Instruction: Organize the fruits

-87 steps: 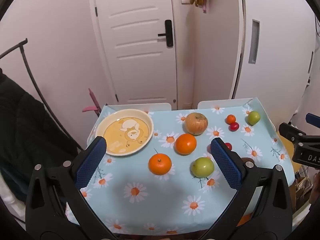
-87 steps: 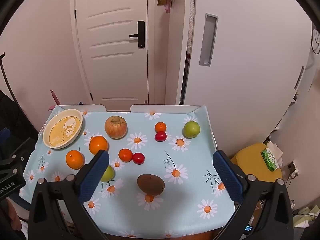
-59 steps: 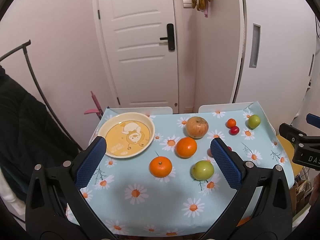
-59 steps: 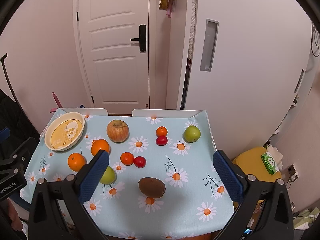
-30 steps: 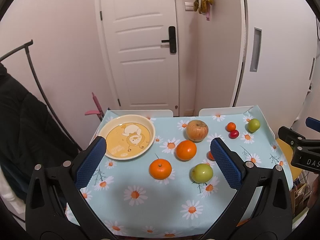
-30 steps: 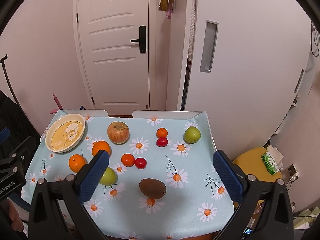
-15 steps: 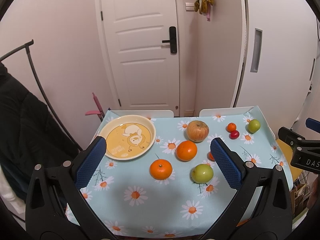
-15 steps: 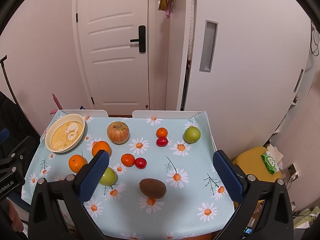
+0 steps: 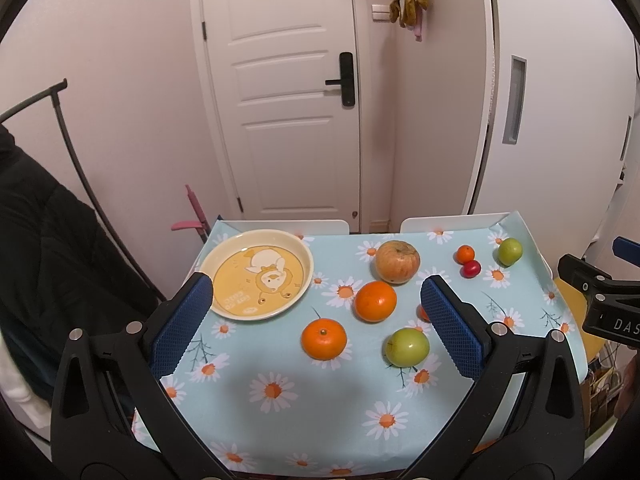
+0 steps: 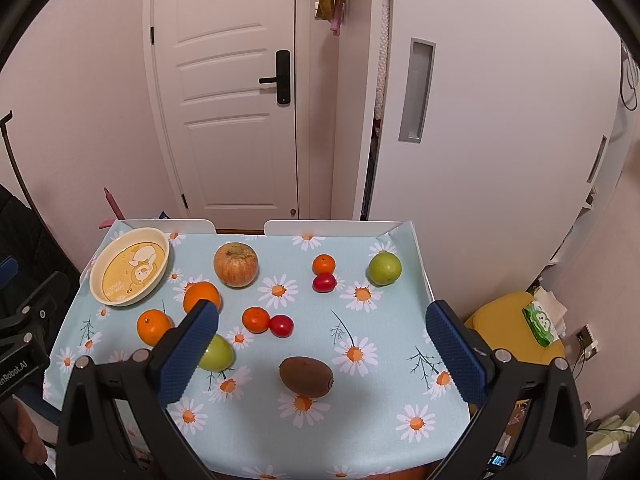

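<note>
Fruits lie scattered on a daisy-print tablecloth (image 9: 280, 364). An empty yellow plate (image 9: 256, 274) sits at the far left; it also shows in the right wrist view (image 10: 130, 266). A big apple (image 10: 235, 264), two oranges (image 9: 375, 301) (image 9: 324, 338), a green apple (image 9: 407, 347), a kiwi (image 10: 306, 376), small tangerines (image 10: 256, 319) (image 10: 323, 264), red tomatoes (image 10: 281, 325) (image 10: 324, 282) and a second green apple (image 10: 384, 268) lie apart. My left gripper (image 9: 316, 320) and right gripper (image 10: 322, 354) are open and empty, held above the near table edge.
A white door (image 9: 288, 120) and a sliding door (image 10: 480, 140) stand behind the table. A dark coat on a rack (image 9: 40, 260) is at the left. A yellow stool (image 10: 516, 328) with a wipes pack (image 10: 542, 326) stands at the right.
Both grippers have drawn back and risen slightly, so the table looks a little smaller and lower. Nothing on the table has moved. Both grippers stay open.
</note>
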{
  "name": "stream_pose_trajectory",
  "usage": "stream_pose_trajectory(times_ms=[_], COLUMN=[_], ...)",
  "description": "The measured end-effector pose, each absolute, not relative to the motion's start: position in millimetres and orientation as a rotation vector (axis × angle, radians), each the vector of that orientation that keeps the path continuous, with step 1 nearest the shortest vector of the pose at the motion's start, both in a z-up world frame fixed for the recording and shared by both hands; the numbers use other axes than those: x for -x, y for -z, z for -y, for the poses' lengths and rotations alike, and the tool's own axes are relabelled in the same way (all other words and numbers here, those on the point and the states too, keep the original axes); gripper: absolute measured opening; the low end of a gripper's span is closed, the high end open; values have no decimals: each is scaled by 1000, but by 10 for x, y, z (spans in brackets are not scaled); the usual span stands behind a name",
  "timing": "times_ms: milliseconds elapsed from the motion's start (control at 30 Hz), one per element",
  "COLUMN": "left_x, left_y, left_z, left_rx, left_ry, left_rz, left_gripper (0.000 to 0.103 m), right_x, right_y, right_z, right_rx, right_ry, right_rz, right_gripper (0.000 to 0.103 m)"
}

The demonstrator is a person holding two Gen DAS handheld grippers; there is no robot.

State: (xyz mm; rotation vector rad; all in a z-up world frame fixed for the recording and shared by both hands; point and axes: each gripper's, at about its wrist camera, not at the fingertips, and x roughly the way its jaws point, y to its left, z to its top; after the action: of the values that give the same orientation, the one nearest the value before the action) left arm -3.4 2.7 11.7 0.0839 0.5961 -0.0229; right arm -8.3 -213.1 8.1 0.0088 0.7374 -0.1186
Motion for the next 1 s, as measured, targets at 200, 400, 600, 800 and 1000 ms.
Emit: stream_pose_trajectory(times_ms=[200, 400, 600, 800, 1000], left_x=[34, 26, 7, -63, -87], left_y=[-116, -116, -50, 190, 466], left_z=[-36, -60, 37, 175, 359], left_rx=[-83, -92, -123, -153, -181], left_ry=[24, 27, 30, 53, 102], left_rz=[-595, -590, -621, -712, -761], left_gripper=[103, 103, 103, 103, 103], right_x=[84, 82, 54, 75, 66], right_y=[-79, -79, -8, 179, 431], right_z=[2131, 2128, 2129, 2203, 2291], right_rx=[-9, -9, -8, -5, 8], right_ry=[118, 122, 112, 81, 49], right_rz=[-738, -740, -763, -806, -874], right_gripper=[103, 103, 103, 103, 103])
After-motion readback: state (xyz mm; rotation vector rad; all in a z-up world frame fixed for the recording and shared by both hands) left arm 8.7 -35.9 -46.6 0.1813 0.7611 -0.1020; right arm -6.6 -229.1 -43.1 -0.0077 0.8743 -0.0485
